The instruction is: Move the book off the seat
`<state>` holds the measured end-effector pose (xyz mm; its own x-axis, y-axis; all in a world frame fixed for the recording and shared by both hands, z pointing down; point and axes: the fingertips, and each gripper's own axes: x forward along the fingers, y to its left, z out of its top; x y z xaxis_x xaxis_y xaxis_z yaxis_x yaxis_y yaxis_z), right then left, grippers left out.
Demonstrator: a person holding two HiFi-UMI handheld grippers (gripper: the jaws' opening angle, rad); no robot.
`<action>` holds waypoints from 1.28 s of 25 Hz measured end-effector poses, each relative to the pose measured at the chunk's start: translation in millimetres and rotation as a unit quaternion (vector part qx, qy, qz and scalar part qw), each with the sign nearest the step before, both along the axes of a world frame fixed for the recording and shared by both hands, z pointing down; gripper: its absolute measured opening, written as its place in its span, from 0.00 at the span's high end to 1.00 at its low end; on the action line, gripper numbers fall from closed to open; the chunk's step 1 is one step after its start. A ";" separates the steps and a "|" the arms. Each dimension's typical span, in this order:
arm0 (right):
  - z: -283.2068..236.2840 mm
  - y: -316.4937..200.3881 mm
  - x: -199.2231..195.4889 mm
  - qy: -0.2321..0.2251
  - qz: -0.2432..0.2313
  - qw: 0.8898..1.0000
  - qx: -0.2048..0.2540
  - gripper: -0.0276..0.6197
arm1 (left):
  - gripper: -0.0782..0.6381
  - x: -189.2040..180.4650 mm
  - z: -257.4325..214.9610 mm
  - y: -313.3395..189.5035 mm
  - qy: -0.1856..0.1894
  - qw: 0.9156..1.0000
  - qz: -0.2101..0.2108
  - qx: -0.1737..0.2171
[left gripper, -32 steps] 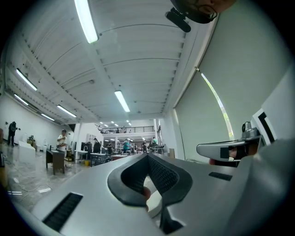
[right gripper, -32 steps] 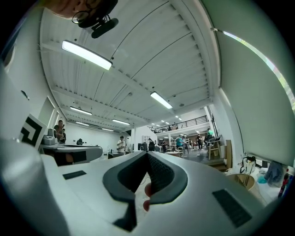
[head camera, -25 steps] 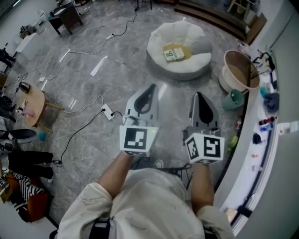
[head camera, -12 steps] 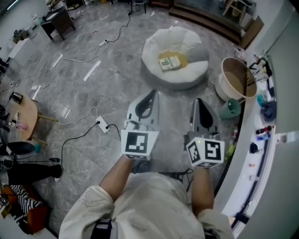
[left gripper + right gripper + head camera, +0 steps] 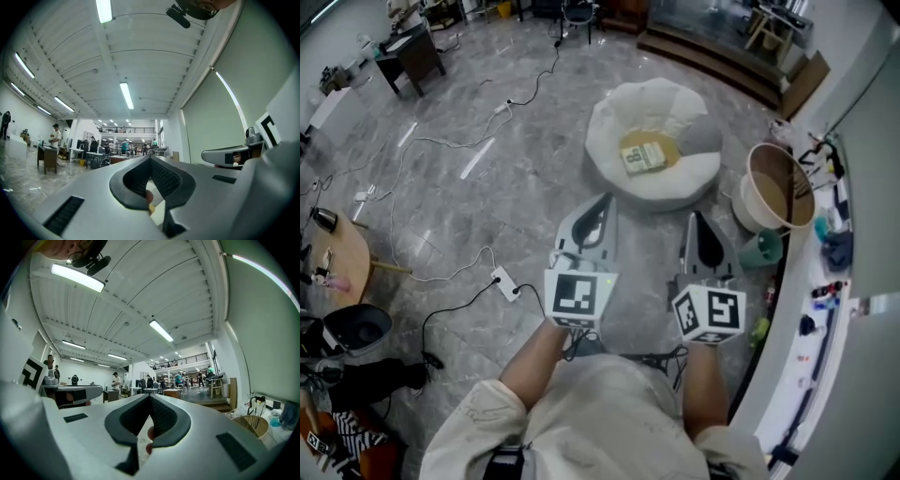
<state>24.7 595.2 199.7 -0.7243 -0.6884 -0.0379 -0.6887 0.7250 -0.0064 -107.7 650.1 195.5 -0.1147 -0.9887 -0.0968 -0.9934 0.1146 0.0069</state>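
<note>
While left gripper [image 5: 604,198] and right gripper [image 5: 695,217] fingers are clenched, book [image 5: 644,157] lies on seat [image 5: 619,112] near basket [image 5: 757,159]

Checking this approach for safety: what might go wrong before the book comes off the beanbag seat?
The power strip and its cables lie on the floor left of the grippers, a possible trip hazard. The left gripper and right gripper both have jaws shut and empty; unless opened in time, they may just shove the book across the soft beanbag seat.
</note>
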 end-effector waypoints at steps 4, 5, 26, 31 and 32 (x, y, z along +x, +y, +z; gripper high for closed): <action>-1.2 -20.3 -23.0 0.003 0.007 1.000 0.003 0.95 | 0.89 -19.7 3.2 -24.0 0.003 1.000 0.012 -0.005; -0.8 -24.5 -26.7 0.004 0.009 1.000 0.003 0.95 | 0.89 -23.1 5.3 -28.8 0.008 1.000 0.015 -0.007; 11.7 -248.3 -63.6 -0.005 0.014 1.000 -0.008 0.95 | 0.89 -62.5 6.7 -251.8 -0.008 1.000 0.015 -0.007; 13.6 -315.7 -51.3 -0.013 0.011 1.000 -0.015 0.95 | 0.89 -50.4 6.0 -320.8 -0.012 1.000 0.016 -0.013; 15.9 -328.6 -48.9 -0.014 0.011 1.000 -0.017 0.95 | 0.89 -48.2 7.5 -333.4 -0.012 1.000 0.015 -0.015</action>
